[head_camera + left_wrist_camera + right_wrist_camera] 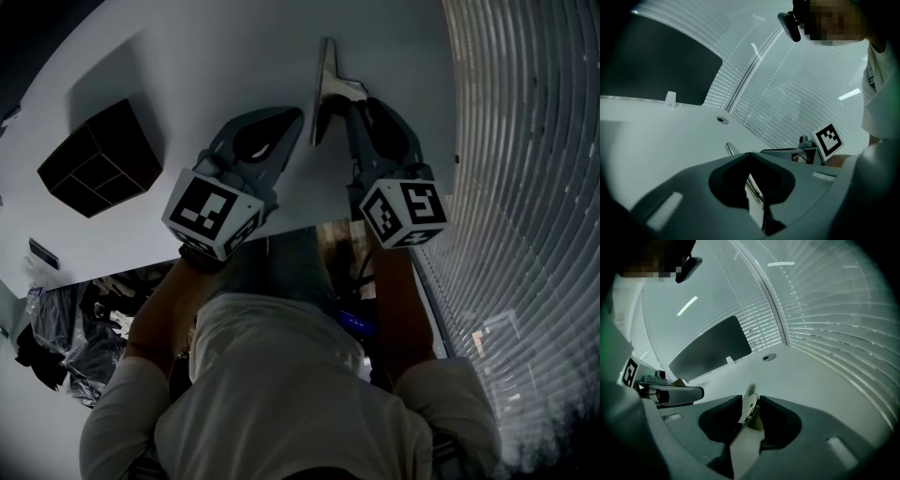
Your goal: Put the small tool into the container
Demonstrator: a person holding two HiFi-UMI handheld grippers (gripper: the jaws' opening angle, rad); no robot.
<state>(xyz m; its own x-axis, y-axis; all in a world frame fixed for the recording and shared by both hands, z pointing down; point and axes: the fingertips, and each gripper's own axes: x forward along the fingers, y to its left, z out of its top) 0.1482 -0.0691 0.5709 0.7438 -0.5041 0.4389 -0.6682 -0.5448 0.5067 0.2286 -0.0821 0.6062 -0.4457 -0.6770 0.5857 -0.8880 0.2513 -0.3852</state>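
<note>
Closest to the head camera is the person's white shirt (281, 375), with two bare forearms reaching away from it to two grippers over one white table (187, 66). Each gripper carries one marker cube, the left cube (208, 211) and the right cube (405, 214) both on the near side. The left gripper (296, 116) slants in from the left and tips downward, and the right gripper (358, 105) comes in from the near right at a steeper downward slant, so the two noses almost meet. One small metal tool (328, 84) lies between them, its narrow end pointing to the far side. In the right gripper view the jaws stand apart with the tool's flat pale end upright in the gap, leaning toward the left jaw. In the left gripper view the jaw tips are together; a thin metal strip shows through the opening behind them and pokes out past the nose, but whether it is pinched or merely lies underneath cannot be told. One black container (131, 131) with several compartments sits at the far left of the table, well apart from the tool. One round hole (769, 357) marks the far tabletop, near one dark panel (712, 348). Window blinds (525, 141) fill the right side. The hands themselves are mostly hidden behind the cubes.
</note>
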